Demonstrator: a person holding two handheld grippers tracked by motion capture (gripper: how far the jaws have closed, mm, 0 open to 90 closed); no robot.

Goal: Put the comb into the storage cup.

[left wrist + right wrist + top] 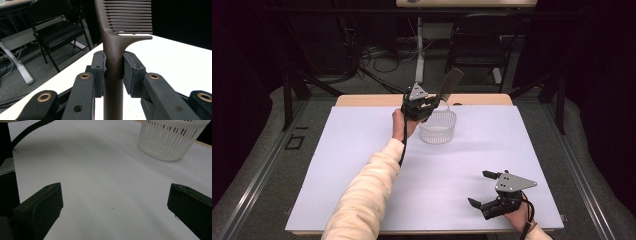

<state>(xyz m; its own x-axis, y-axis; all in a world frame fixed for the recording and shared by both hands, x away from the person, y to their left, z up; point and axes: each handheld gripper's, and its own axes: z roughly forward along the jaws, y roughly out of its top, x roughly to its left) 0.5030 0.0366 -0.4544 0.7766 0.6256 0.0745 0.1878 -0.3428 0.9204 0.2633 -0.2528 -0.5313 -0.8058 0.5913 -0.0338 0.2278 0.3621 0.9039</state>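
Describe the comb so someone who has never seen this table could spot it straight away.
Start at the white sheet covering the table and go to the round white slotted plastic basket near its far edge. Just above it, the left gripper is shut on a dark brown plastic comb by its handle; nothing else here has teeth.

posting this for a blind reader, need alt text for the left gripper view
A brown comb stands upright, its handle clamped between the two black pads of the left tool, with its rows of teeth running to the right at the top of the picture. Behind it lie the white table and, on the left, a black chair on grey floor.
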